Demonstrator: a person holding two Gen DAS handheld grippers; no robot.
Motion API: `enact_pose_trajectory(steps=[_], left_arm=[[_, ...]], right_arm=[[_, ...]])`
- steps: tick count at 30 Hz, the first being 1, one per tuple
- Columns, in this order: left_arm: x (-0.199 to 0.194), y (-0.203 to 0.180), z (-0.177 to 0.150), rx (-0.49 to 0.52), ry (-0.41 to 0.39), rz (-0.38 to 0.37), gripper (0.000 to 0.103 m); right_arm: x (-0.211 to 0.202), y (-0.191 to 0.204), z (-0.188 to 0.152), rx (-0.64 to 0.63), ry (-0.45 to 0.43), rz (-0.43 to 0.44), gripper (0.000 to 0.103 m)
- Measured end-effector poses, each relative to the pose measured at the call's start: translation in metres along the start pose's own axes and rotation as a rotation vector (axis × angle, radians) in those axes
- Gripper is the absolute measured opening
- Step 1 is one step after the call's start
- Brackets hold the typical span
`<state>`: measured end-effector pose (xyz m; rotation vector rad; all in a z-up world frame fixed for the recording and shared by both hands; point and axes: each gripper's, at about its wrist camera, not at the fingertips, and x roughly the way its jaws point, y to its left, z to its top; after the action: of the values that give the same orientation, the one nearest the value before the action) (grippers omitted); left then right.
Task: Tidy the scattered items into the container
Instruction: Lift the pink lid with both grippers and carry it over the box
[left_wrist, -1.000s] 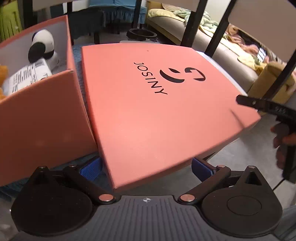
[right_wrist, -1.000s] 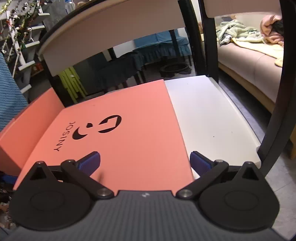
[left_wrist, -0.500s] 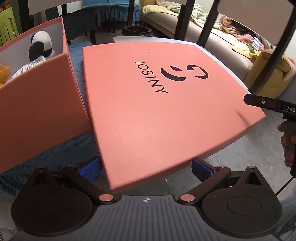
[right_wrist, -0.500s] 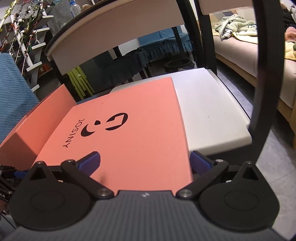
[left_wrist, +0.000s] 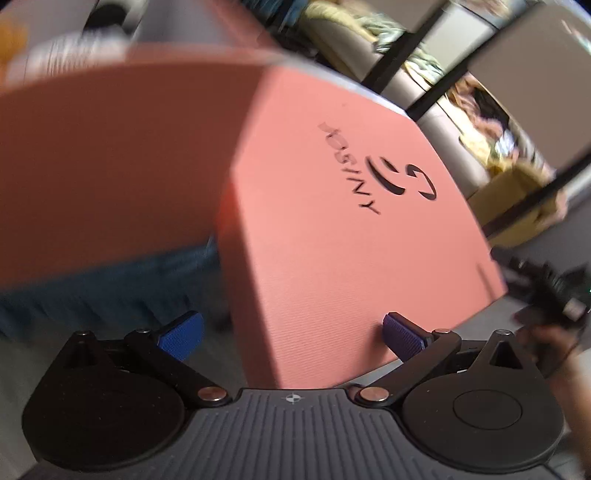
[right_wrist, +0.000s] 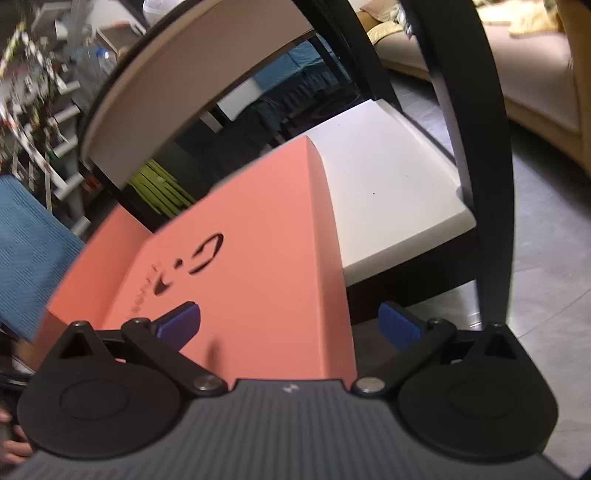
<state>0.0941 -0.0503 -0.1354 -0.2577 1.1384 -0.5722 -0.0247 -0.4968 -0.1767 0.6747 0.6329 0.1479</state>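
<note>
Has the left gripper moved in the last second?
Yes. The left gripper has shifted left toward the open box and rolled; the lid corner now sits between its fingers.

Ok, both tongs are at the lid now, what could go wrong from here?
1. Both tongs are open, the left tongs and right tongs each straddling a corner of the pink lid, so nothing grips it; it could slide off the white chair seat.
2. The left view is motion-blurred; a fast swing could knock the open pink box beside the lid.
</note>
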Motion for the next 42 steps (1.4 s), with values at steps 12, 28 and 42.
enact_pose_trajectory(steps=[12,28,42], left_arm=[[0.016,0.007,0.003,-0.048,0.056,-0.144,0.101],[-0.044,-0.023,0.013,0.011,-0.202,-0.245,0.099],[-0.087,-0.043,0.016,0.081,-0.317,-0.281,0.098]], right_arm=[[0.023,-0.018,-0.011,0.173,0.073,0.135,0.085],[-0.028,0.037,0.023,0.007,-0.102,0.204,0.077],[-0.054,0.058,0.042,-0.015,-0.230,0.245,0.077]])
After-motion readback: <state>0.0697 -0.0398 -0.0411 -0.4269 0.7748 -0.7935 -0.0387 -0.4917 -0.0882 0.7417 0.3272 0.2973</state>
